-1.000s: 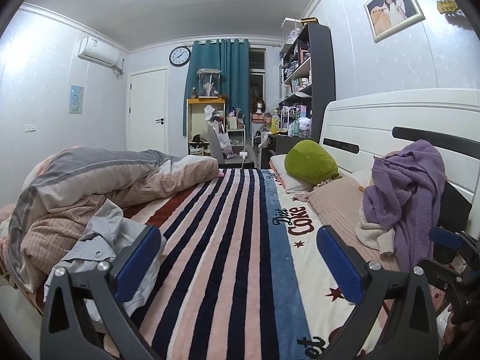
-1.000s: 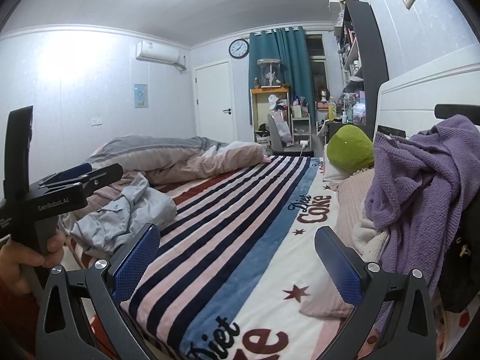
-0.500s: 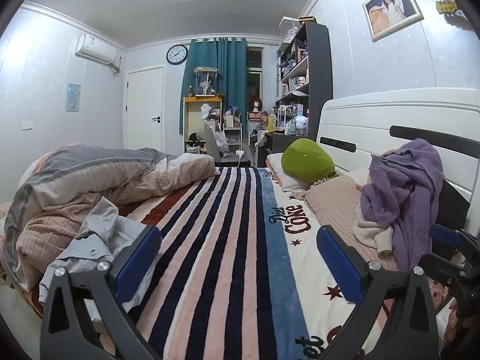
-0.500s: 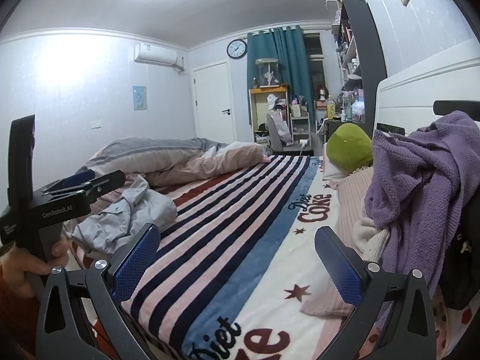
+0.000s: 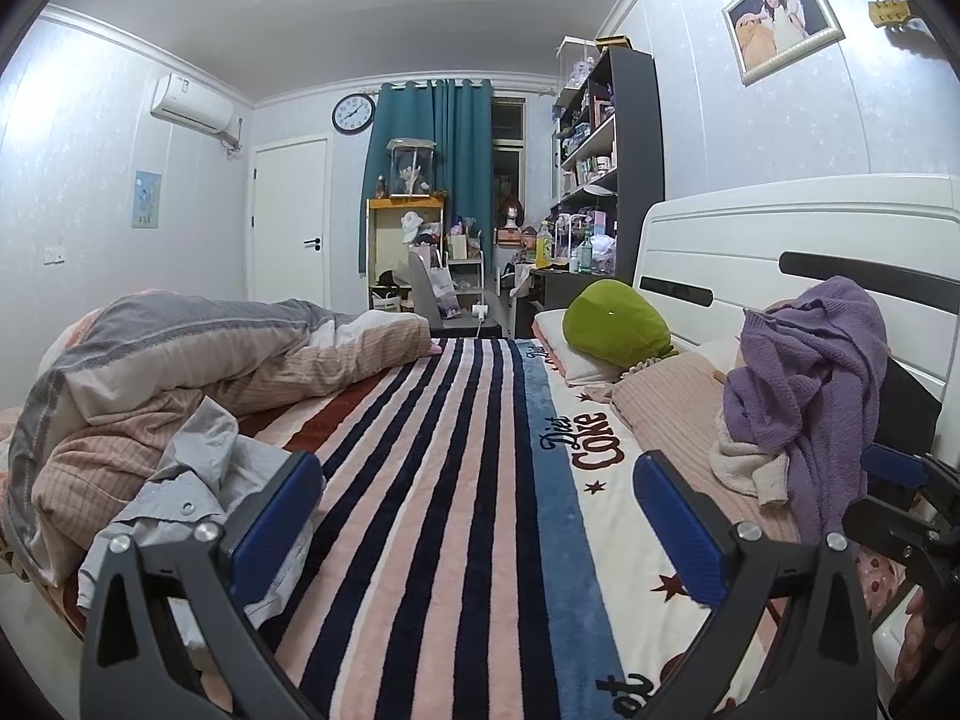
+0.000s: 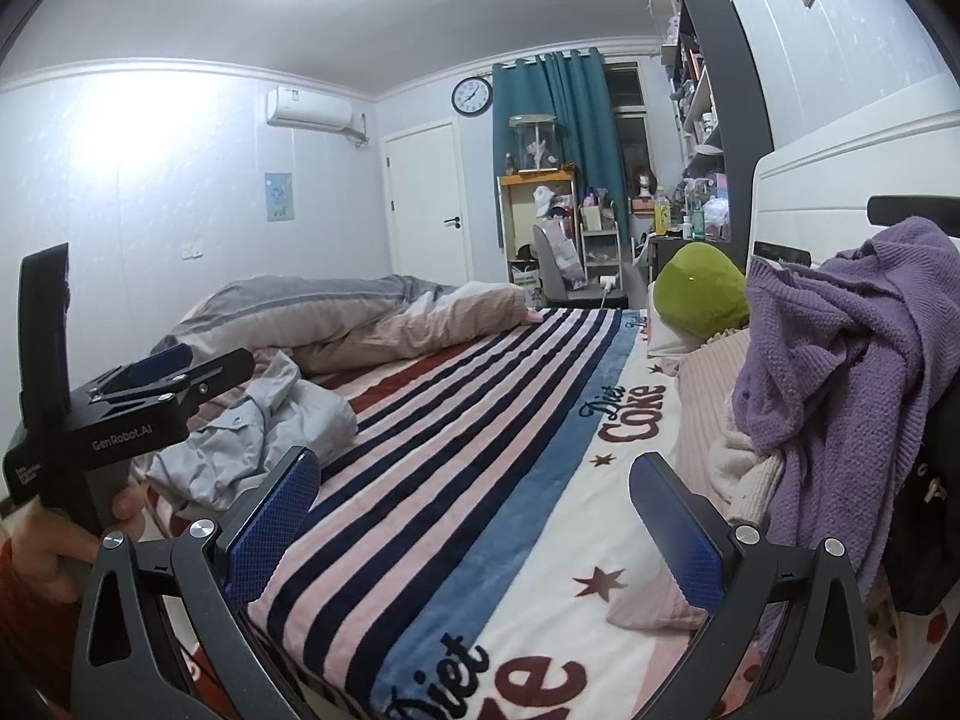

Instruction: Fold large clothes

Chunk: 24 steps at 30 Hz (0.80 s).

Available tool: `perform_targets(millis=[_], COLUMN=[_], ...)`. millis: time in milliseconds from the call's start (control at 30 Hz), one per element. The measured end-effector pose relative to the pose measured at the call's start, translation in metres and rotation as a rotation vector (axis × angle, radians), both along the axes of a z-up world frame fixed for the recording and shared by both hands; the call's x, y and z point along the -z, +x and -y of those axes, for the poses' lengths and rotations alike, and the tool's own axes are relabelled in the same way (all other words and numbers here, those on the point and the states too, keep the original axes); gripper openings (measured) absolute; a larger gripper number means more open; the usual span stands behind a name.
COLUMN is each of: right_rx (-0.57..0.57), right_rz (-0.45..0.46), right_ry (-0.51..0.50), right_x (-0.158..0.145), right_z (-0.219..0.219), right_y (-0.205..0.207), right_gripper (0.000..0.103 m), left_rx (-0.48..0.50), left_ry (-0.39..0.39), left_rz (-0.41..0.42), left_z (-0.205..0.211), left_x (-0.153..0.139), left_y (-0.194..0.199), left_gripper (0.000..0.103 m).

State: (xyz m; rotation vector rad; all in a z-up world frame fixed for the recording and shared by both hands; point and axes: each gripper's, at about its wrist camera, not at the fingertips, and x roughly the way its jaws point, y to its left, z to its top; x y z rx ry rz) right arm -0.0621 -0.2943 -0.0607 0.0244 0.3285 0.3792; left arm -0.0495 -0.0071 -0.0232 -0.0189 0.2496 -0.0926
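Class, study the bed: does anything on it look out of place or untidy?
Yes. A purple sweater lies heaped against the headboard over a cream garment, and a grey shirt lies crumpled by the bunched duvet. None is folded.

A purple knit sweater is seen heaped in a tall crumpled mound by the headboard, draped over a cream garment. A grey shirt is left rumpled on the bed's opposite edge.
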Motion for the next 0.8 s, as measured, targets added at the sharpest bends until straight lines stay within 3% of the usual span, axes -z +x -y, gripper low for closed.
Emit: perform_targets(millis=[800], right_rx=[0.006], right_rz=[0.004], right_ry=[0.003], right_x=[-0.0006], right_z=[-0.0017], right_y=[0.0007], right_gripper=[0.103], left_rx=[-0.002], left_ry=[-0.003], left_rz=[-0.009], left_z=[-0.0002], left_x=[0.0046], left_y=[0.0034], left_gripper=[0.102])
